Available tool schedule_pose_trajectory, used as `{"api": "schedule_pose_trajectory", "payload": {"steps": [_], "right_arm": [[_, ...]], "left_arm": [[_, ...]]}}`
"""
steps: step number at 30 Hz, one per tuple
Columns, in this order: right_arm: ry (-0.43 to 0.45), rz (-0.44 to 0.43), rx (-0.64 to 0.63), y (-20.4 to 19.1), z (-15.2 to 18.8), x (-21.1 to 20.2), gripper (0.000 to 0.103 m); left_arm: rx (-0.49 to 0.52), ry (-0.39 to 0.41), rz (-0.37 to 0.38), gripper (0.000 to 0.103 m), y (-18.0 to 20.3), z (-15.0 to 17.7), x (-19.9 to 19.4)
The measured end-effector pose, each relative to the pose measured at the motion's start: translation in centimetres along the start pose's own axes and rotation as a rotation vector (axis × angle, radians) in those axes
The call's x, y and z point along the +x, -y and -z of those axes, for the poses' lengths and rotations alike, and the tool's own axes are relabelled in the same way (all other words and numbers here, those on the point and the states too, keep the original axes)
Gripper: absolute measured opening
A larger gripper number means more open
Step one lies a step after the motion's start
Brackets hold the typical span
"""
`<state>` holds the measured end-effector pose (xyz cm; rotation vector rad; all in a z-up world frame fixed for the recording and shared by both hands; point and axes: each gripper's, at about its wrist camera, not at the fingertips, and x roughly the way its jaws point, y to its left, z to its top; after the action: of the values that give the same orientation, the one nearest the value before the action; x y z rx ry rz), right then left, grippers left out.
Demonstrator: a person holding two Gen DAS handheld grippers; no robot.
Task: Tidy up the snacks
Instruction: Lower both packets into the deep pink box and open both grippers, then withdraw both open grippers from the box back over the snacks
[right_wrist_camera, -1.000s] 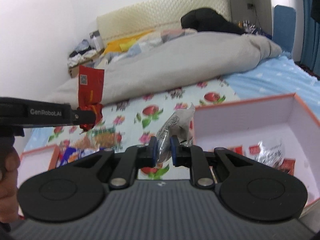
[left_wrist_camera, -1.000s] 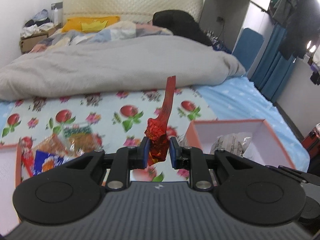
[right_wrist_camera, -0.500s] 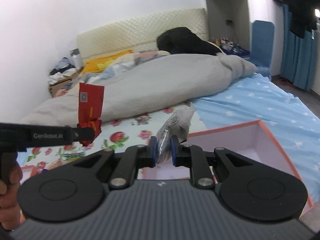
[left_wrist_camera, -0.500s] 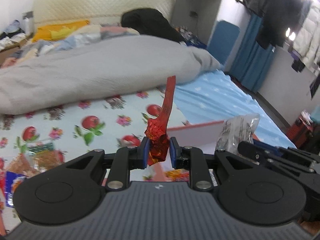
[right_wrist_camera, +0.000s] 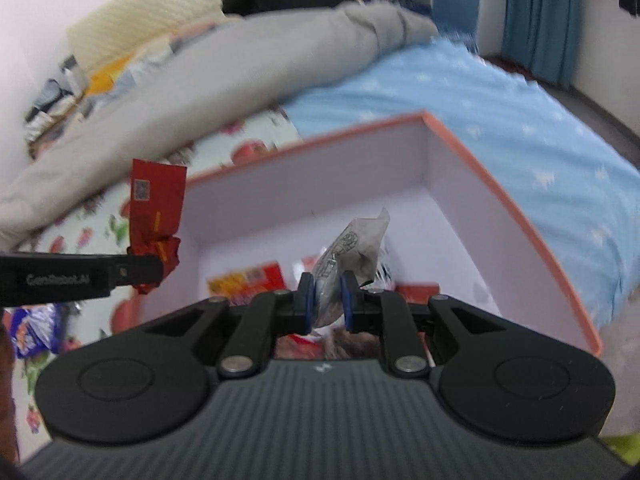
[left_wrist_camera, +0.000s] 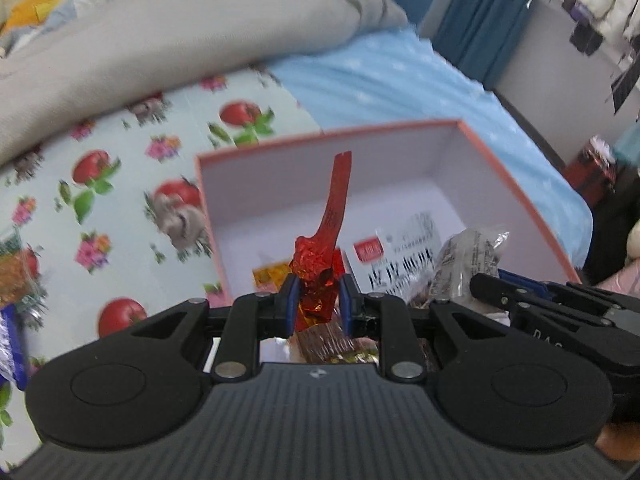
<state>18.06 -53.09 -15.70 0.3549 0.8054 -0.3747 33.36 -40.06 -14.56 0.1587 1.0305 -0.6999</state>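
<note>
My left gripper (left_wrist_camera: 319, 300) is shut on a crumpled red foil snack packet (left_wrist_camera: 320, 276) and holds it above the near edge of an open white box with an orange rim (left_wrist_camera: 500, 168). The packet also shows in the right wrist view (right_wrist_camera: 156, 216), at the left beside the box (right_wrist_camera: 500, 200). My right gripper (right_wrist_camera: 325, 300) is shut on a grey clear-wrapped snack packet (right_wrist_camera: 352, 248) over the box; that packet shows at the right in the left wrist view (left_wrist_camera: 464, 256). Several snack packets (left_wrist_camera: 392, 248) lie in the box.
The box sits on a flowered mat (left_wrist_camera: 120, 184) on a bed with a blue sheet (left_wrist_camera: 400, 76) and a grey duvet (left_wrist_camera: 160, 36). More loose snacks (right_wrist_camera: 32, 328) lie on the mat to the left. Blue curtains (right_wrist_camera: 540, 16) hang at the far right.
Both grippers have moved right and tilted down over the open box, each still holding its packet. The box now fills the middle of both views.
</note>
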Motion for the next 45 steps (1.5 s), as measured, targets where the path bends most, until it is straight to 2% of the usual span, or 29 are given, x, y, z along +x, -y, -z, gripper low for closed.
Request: {"api": "schedule_pose_trajectory", "payload": {"steps": [4, 9, 10, 12, 14, 15, 16, 19, 31, 35, 45], "right_arm": [[-0.050, -0.002, 0.028, 0.2, 0.8, 1.0, 0.018], [-0.068, -0.012, 0.059, 0.5, 0.9, 1.3, 0.020], [-0.065, -0.021, 0.067, 0.7, 0.7, 1.2, 0.019], [-0.060, -0.030, 0.080, 0.9, 0.4, 0.8, 0.021], [-0.040, -0.029, 0.069, 0.9, 0.1, 0.3, 0.038], [-0.027, -0.023, 0.063, 0.8, 0.0, 0.0, 0.054], [-0.011, -0.024, 0.060, 0.7, 0.0, -0.5, 0.060], [0.025, -0.035, 0.075, 0.5, -0.3, -2.0, 0.058], [0.185, -0.080, 0.033, -2.5, -0.2, -9.7, 0.058], [0.224, -0.100, 0.023, -3.8, 0.4, -11.9, 0.058], [0.311, -0.168, -0.024, -7.2, 2.1, -16.5, 0.058]], "left_arm": [[0.007, -0.028, -0.018, 0.025, 0.0, 0.3, 1.3], [0.002, -0.042, -0.011, 0.025, -0.4, 0.3, 1.4], [0.003, -0.040, -0.007, 0.026, -0.4, 0.2, 1.2], [0.020, -0.038, -0.005, 0.036, -0.4, 0.1, 0.8], [0.041, -0.005, -0.035, 0.060, -0.1, 0.1, -0.2], [0.049, 0.011, -0.044, 0.061, 0.1, 0.1, -0.8], [0.051, 0.027, -0.045, 0.061, 0.2, 0.1, -1.4], [0.039, 0.064, -0.035, 0.061, 0.1, 0.0, -3.5], [0.048, 0.258, -0.072, 0.061, -0.3, 1.6, -14.0], [0.056, 0.312, -0.085, 0.061, -0.5, 2.8, -17.4], [-0.007, 0.411, -0.129, 0.061, -2.7, 6.9, -24.0]]}}
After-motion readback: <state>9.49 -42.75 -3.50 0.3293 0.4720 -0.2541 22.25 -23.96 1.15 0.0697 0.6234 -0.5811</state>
